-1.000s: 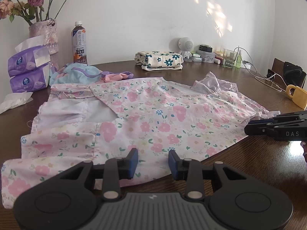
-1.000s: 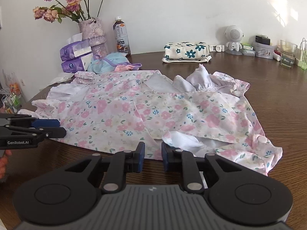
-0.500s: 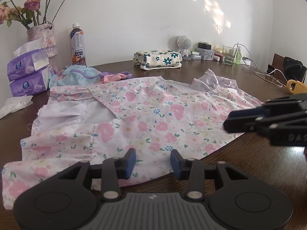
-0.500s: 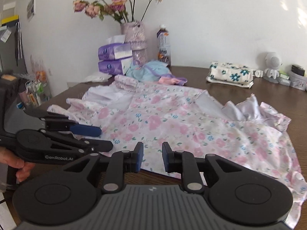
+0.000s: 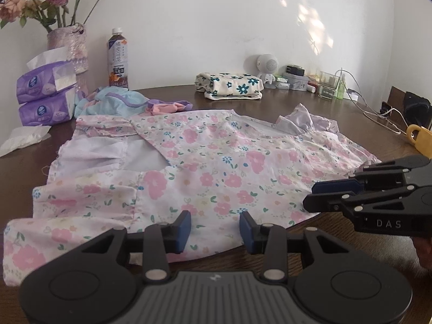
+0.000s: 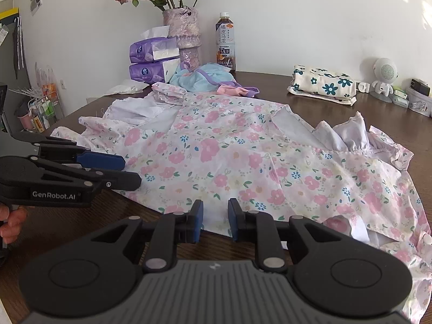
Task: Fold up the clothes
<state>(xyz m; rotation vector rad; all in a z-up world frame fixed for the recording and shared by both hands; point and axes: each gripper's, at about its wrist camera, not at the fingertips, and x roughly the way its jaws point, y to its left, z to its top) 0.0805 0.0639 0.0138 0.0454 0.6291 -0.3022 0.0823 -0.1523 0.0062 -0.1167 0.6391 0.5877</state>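
Nearest to us, the left gripper (image 5: 215, 228) sits with its jaws apart, released and empty, at the near hem of the floral dress (image 5: 216, 167). The right gripper (image 6: 215, 220) also has a gap between its blue pads, narrower than the left one's, and nothing between them; it hovers at the same near hem, further right. In the left wrist view we see the right gripper (image 5: 310, 197) from the side, its fingertips over the dress's right part. In the right wrist view we see the left gripper (image 6: 129, 171) from the side, its fingertips over the dress's left part, with a hand (image 6: 10, 221) on its handle.

The floral dress lies spread over the middle of the dark wooden table (image 5: 351, 243), partly folded, with white lining showing at its left and a ruffled sleeve bunched at its far right.

Beyond the dress, at the far left, we find a crumpled light blue garment (image 5: 116, 102) touching the dress's far edge. Left of it stand two stacked purple tissue packs (image 5: 43, 94). A folded floral cloth (image 5: 229, 85) rests far centre. A tea bottle (image 5: 118, 59) and a vase of roses (image 5: 70, 46) stand near the wall.
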